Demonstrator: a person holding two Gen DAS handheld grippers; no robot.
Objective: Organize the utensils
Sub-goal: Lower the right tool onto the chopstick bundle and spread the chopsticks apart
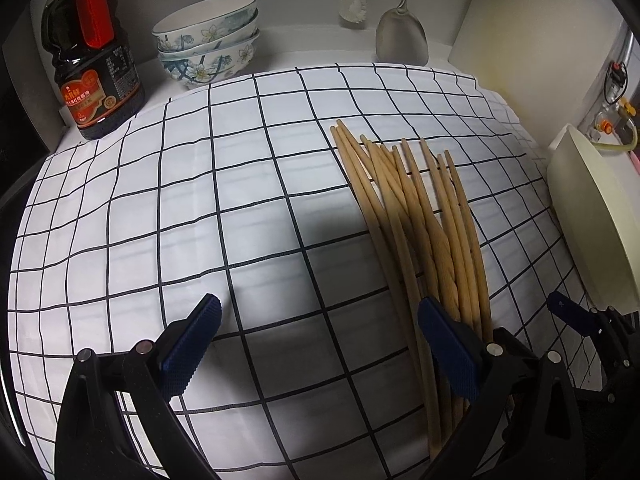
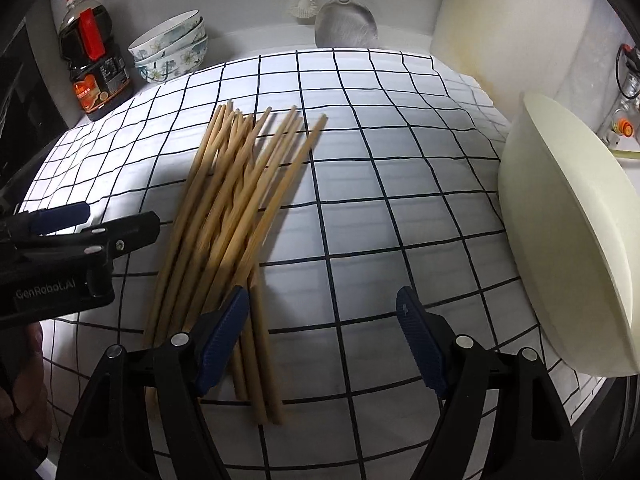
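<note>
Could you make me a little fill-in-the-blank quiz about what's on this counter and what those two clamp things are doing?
1. The loose pile of wooden chopsticks lies on a white cloth printed with a black ____ pattern.
2. The jaws of both the left gripper and the right gripper stand ____.
3. Beside the dark sauce bottle stands a stack of flowered ____.
4. The red part of that bottle is its ____.

Missing words: grid; open; bowls; handle

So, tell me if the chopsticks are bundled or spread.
Spread: the chopsticks lie fanned and crossing on the checked cloth, tips apart.
</note>
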